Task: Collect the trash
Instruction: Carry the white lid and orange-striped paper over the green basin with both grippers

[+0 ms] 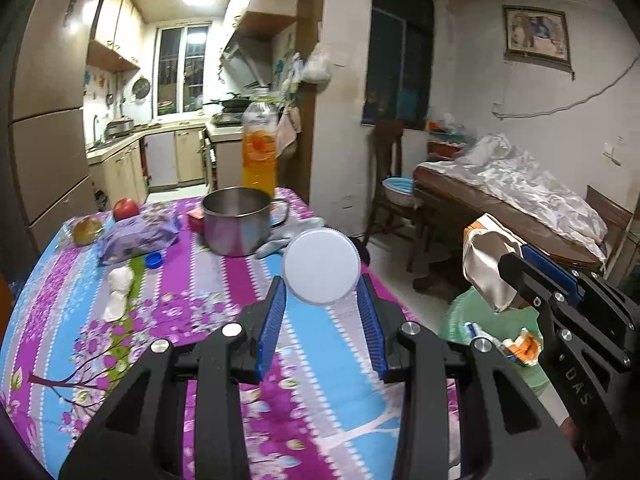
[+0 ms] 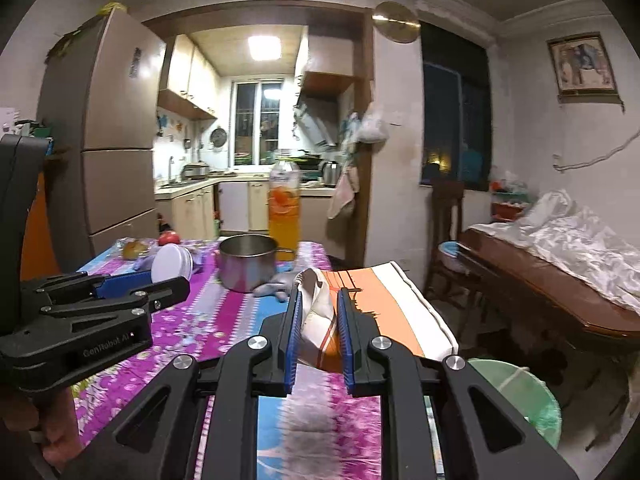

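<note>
Left wrist view: the left gripper [image 1: 320, 300] is clamping a white round lid [image 1: 321, 266] between its blue pads, carrying it above the floral tablecloth [image 1: 208, 280]; the right gripper [image 1: 516, 276] is showing at the right edge, pinching a crumpled orange-and-white snack bag [image 1: 486, 264] over the green bin [image 1: 460, 320]. Right wrist view: the right gripper [image 2: 318, 320] is squeezing the neck of the same snack bag [image 2: 384, 300], jaws nearly together on the thin foil, with the bin [image 2: 520, 392] lying low to the right, off the table's edge. Step in hand, as judged: both pieces are travelling to the bin for dropping. To do it well, each claw should be brought fully over the bin's mouth before letting go, the bag first since it is nearer, and the lid released low so it is not rolling out. Containers: the bin is already holding some wrappers, one orange-and-white, another blue and white; the steel pot [image 1: 238, 220] is standing open on the table, and what shows of its inside looks bare; the tall bottle [image 1: 259, 148] behind it is holding orange drink up to about two thirds. Still lying on the cloth: a blue bottle cap [image 1: 154, 260] and wadded white tissue [image 1: 118, 292], likely next pickings.
</note>
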`<action>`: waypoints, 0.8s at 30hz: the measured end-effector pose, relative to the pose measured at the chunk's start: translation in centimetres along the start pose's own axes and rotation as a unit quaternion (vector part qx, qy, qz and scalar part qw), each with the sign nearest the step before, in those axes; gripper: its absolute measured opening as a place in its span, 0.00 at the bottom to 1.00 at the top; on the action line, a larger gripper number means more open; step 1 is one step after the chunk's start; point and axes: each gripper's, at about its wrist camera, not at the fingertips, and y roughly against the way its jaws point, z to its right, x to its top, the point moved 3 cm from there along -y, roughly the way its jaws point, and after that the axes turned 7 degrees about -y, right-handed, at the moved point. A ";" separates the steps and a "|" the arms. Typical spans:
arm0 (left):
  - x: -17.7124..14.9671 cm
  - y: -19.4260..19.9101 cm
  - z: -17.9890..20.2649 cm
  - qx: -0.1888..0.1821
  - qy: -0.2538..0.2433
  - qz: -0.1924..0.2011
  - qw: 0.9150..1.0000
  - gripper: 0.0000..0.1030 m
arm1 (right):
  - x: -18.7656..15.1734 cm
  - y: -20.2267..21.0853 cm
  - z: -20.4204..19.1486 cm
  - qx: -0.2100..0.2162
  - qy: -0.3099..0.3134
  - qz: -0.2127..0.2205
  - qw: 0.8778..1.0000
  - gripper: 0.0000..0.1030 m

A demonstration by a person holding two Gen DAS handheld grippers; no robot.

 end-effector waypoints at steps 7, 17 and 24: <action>1.2 -1.0 5.3 -0.037 -0.024 0.004 0.999 0.34 | 0.2 2.4 5.7 -0.046 -0.010 -0.003 0.999 0.18; 1.7 -4.3 12.5 -0.097 -0.057 -0.024 0.993 0.34 | 0.0 3.6 14.9 -0.089 -0.036 -0.043 0.994 0.18; 1.3 -8.1 17.1 -0.143 -0.068 -0.074 0.985 0.34 | 0.3 0.5 21.6 -0.072 -0.090 -0.111 0.987 0.18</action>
